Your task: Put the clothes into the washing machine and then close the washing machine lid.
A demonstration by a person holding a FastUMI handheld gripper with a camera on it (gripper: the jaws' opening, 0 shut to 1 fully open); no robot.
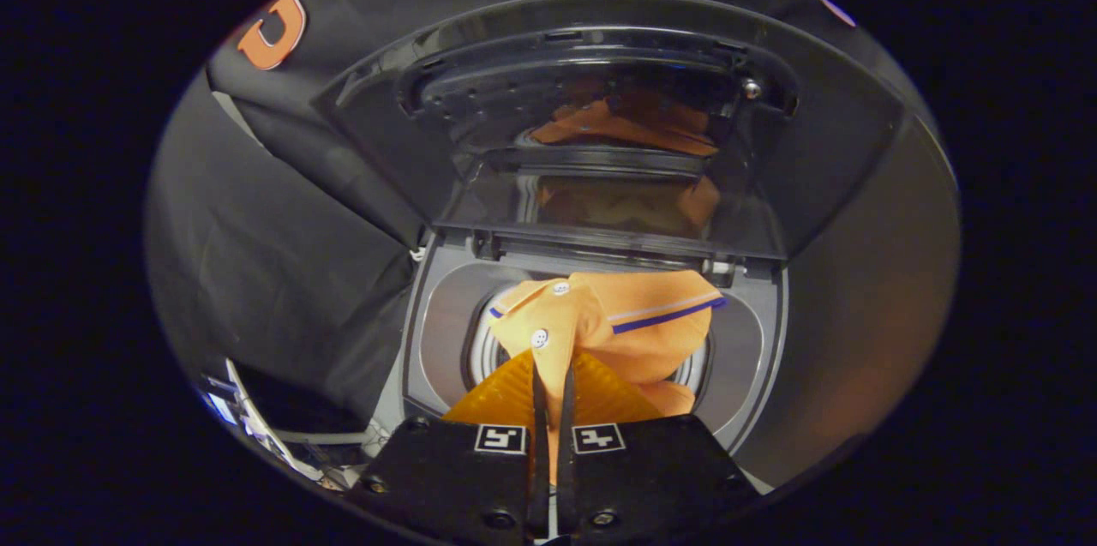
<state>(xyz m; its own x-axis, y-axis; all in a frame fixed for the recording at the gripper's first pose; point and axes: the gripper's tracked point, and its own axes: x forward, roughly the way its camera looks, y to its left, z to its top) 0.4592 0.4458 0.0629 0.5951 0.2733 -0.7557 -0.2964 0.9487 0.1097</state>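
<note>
An orange polo shirt point(634, 319) with white buttons and a blue stripe hangs bunched over the round drum opening of the top-loading washing machine point(437, 332). My gripper point(553, 370) is shut on a fold of the shirt, near one button, with both fingers pressed close together on the cloth. The rest of the shirt droops beyond and to the right of the fingers, into the drum. The machine's dark lid point(600, 117) stands raised behind the opening, and its glossy inner face mirrors the orange cloth.
The machine's grey top rim point(746, 349) rings the drum. Black cloth walls stand to the left and right. Low at the left, beside the machine, lie some pale cables or frame parts point(257, 426).
</note>
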